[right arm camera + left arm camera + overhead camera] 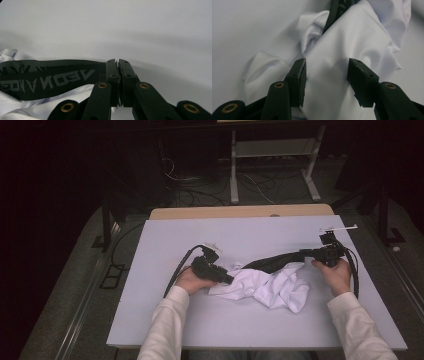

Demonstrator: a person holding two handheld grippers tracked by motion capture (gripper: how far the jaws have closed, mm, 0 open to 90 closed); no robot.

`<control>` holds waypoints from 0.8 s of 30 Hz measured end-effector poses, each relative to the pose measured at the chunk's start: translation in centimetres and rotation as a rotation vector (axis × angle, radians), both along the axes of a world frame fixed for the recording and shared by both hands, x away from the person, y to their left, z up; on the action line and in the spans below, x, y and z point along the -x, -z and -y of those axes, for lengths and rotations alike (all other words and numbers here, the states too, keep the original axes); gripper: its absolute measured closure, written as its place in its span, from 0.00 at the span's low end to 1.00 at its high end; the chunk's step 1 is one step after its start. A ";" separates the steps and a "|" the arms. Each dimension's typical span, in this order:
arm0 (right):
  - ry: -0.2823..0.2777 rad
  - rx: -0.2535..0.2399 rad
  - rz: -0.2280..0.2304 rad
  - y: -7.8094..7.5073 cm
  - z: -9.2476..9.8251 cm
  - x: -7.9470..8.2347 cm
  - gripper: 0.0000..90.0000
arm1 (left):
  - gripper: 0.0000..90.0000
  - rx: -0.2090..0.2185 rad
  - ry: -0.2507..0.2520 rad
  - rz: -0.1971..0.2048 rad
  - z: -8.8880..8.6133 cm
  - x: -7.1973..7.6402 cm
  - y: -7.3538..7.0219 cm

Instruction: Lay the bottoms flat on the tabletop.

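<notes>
The right gripper has its fingers pressed together on the end of the black band (lettered waistband, it seems), drawn out taut toward the counter's right side. The left gripper has its fingers spread, poised over a fold of the white cloth, not yet pinching. The garment lies crumpled at mid-counter between the hands. I judge the job barely begun: one end is held, but spreading or folding all remains.
</notes>
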State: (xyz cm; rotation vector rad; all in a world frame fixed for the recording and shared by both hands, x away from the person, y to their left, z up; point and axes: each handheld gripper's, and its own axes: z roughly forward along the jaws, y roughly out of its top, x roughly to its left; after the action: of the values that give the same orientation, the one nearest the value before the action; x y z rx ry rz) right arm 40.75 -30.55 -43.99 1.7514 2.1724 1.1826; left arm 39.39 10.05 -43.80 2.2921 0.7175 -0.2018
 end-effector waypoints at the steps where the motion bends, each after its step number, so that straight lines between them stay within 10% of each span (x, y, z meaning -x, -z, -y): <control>1: 0.000 0.000 0.001 0.0 0.0 0.0 0.96 | 0.60 0.002 0.009 -0.009 0.1 0.1 0.1; 6: 0.000 -0.001 0.000 0.0 -0.1 0.0 0.96 | 0.96 -0.023 0.071 -0.053 0.3 0.4 0.3; 11: -0.006 0.004 -0.003 0.1 -0.3 0.0 0.96 | 0.99 -0.070 0.082 0.029 0.8 1.1 -0.4; 17: -0.001 0.004 -0.006 0.1 -0.1 0.2 0.96 | 0.99 -0.011 0.048 0.107 -0.2 2.0 -2.6; 24: 0.003 -0.009 -0.009 0.0 -0.1 1.0 0.96 | 0.99 0.024 0.157 0.130 0.6 5.8 -4.1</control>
State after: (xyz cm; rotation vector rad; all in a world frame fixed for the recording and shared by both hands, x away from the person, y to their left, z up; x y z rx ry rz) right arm 39.78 -30.50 -44.03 1.7657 2.1722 1.1886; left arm 33.57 9.41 -39.72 2.3153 0.4673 -0.1319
